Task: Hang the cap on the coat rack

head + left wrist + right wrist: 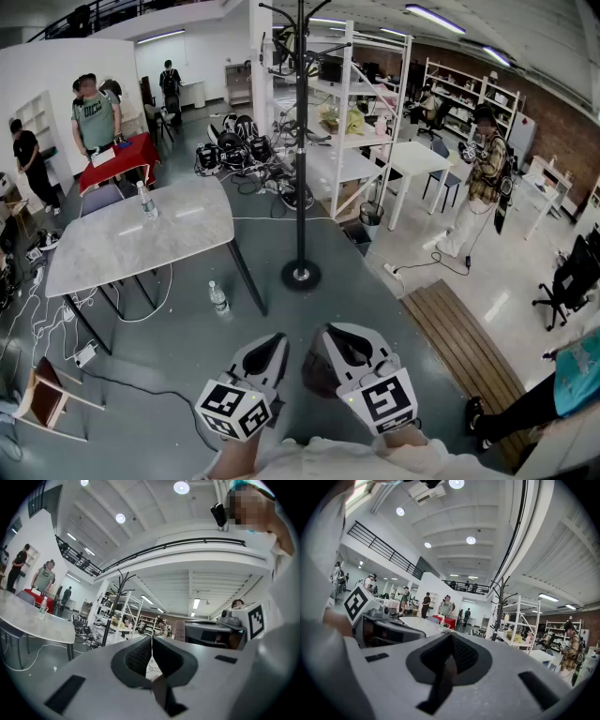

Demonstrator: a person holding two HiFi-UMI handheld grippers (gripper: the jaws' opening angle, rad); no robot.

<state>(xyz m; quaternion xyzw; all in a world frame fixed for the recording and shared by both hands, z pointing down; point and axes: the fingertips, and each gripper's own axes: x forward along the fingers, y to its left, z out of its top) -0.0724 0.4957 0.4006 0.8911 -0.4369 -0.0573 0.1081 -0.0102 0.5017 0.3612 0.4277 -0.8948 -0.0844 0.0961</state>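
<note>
The black coat rack (pixel 300 141) stands a few steps ahead on a round base, with bare hooks at its top. It also shows far off as the coat rack (pixel 112 606) and the coat rack (pixel 499 606). Low in the head view my left gripper (pixel 270 349) and right gripper (pixel 339 342) sit side by side. A dark brown cap (pixel 317 377) hangs between and below them, mostly hidden. In the left gripper view the gripper (pixel 151 648) is shut, with brown fabric (pixel 161 688) pinched low between its pads. The right gripper (pixel 449 656) is shut on a brown strip (pixel 440 677).
A grey table (pixel 94 258) stands at the left with a bottle (pixel 146 202) on it. Another bottle (pixel 218 298) stands on the floor by its leg. White shelving (pixel 356 112) rises behind the rack. A wooden ramp (pixel 464 347) lies at the right. Several people stand around the room.
</note>
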